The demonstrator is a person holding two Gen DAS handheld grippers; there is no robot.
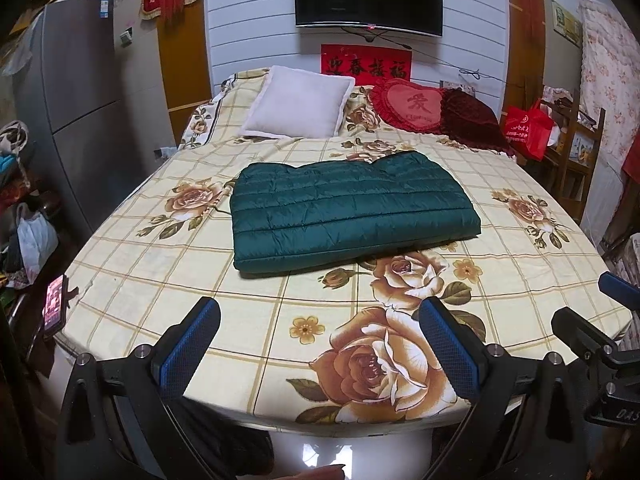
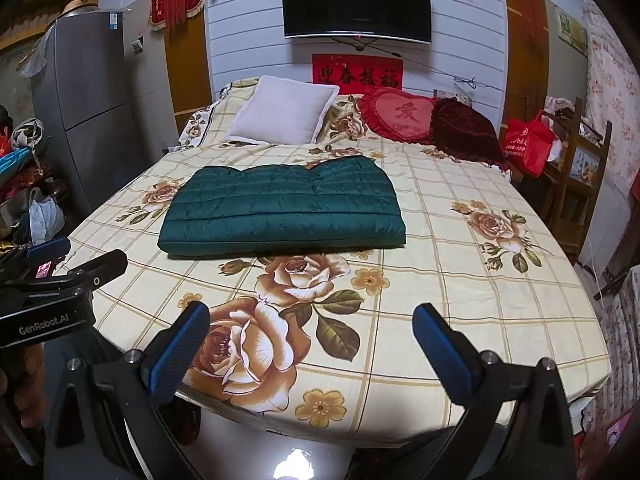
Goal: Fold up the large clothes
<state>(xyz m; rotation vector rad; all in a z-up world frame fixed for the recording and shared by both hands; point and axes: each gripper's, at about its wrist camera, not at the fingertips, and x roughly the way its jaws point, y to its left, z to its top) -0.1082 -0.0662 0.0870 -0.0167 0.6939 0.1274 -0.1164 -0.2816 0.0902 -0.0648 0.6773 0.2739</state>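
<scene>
Both your tools hang wide open and empty at the foot of the bed (image 1: 120, 280): left gripper (image 1: 320, 344), right gripper (image 2: 312, 344). Your green jacket (image 1: 352, 212) lies folded mid-bed, well ahead, long axis crosswise, slightly nearer your left

The folded green jacket (image 2: 282, 210) lies flat mid-bed (image 2: 460, 280), toward 12 o'clock from the right gripper (image 2: 311, 330), whose jaws stand wide apart over the near edge. The left gripper (image 2: 76, 256) shows at 9 o'clock.
</scene>
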